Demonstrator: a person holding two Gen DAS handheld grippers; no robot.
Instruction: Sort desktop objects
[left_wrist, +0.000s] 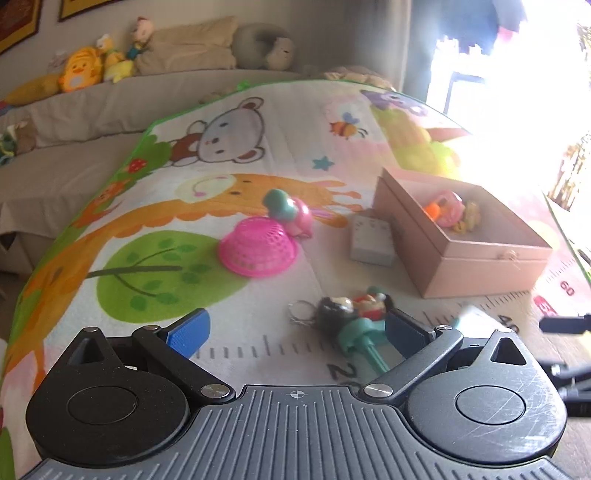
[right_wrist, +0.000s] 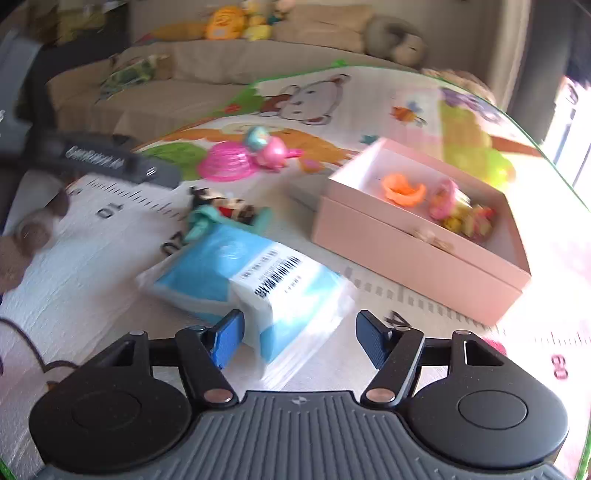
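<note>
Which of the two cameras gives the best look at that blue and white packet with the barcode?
The right wrist view. The blue and white packet fills its middle, lying on the play mat just ahead of the open right hand-held gripper, barcode label facing up. The left wrist view catches only a pale corner behind the left hand-held gripper's finger.

We read ruler numbers printed along the near edge of the play mat (right_wrist: 92, 258): 10, 20 and 60. A barcode label (right_wrist: 275, 271) sits on the blue and white packet (right_wrist: 236, 280); its small print is too blurred to read.
</note>
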